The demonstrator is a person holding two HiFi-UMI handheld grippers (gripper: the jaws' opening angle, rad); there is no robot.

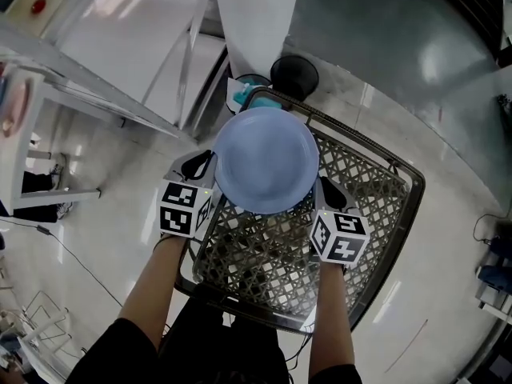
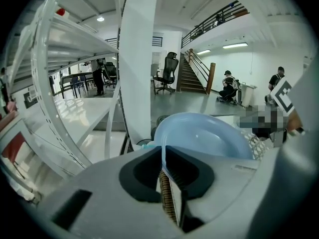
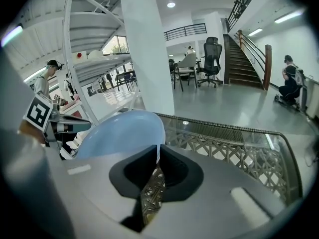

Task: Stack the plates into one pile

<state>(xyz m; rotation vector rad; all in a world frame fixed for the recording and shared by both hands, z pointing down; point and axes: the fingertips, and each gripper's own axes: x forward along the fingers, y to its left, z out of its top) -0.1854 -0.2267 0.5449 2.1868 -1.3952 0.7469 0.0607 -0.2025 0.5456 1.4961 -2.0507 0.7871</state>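
Note:
A light blue plate [image 1: 266, 160] hangs level above a grey wire basket [image 1: 364, 214], held at its two sides. My left gripper [image 1: 210, 169] is shut on the plate's left rim; in the left gripper view the thin rim of the plate [image 2: 204, 136] runs between the closed jaws of that gripper [image 2: 163, 153]. On the opposite rim my right gripper [image 1: 320, 190] is shut as well. The right gripper view shows the plate [image 3: 124, 133] pinched at its edge by this gripper [image 3: 158, 153]. Something teal [image 1: 250, 96] lies just beyond the plate, mostly hidden by it.
A white pillar [image 1: 256, 14] and a black round base [image 1: 294, 75] stand just past the basket. White metal shelving [image 1: 120, 46] fills the left. The basket's dark rim [image 1: 404, 170] runs around under the plate. People and office chairs are far off across the hall.

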